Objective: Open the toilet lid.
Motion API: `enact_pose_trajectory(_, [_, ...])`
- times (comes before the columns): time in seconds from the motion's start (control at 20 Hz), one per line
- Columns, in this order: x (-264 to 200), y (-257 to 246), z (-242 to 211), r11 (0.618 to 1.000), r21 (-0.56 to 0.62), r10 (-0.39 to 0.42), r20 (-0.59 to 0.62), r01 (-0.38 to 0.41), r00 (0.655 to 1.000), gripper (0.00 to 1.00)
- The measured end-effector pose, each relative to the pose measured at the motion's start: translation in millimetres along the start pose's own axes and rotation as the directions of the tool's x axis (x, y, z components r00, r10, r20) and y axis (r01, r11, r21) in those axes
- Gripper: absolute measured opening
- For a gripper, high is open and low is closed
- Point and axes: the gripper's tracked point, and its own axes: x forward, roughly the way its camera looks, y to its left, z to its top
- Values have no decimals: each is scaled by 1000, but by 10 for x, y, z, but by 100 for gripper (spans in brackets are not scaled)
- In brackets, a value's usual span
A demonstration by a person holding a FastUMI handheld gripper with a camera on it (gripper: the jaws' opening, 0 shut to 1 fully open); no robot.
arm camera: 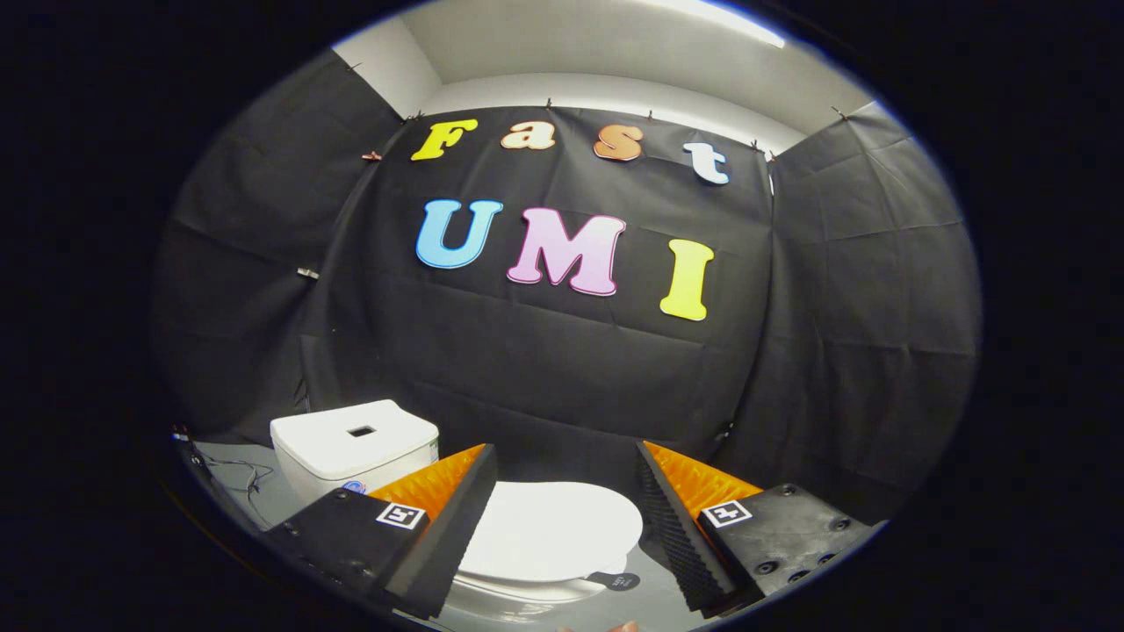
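The tool hung with its fingers spread wide apart, gripping nothing. Between and below them lay the white toilet lid, closed flat. The white tank stood beyond the left finger.

A grey floor runs along the foot of the black cloth wall. Thin dark cables lie on it. Above the cloth, a white ceiling carries a light strip.
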Motion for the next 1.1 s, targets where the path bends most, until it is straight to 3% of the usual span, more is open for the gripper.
enact_pose_trajectory(0.35, [127,-16,-605,999,38,26,-63,-24,998,98])
enact_pose_trajectory(0.75, [315,-278,-1426,976,219,40,-188,2,981,99])
enact_pose_trajectory(0.9, [416,-530,-1805,954,296,29,-252,49,967,99])
enact_pose_trajectory(1.1, [527,-859,-2233,895,426,22,-338,133,941,99])
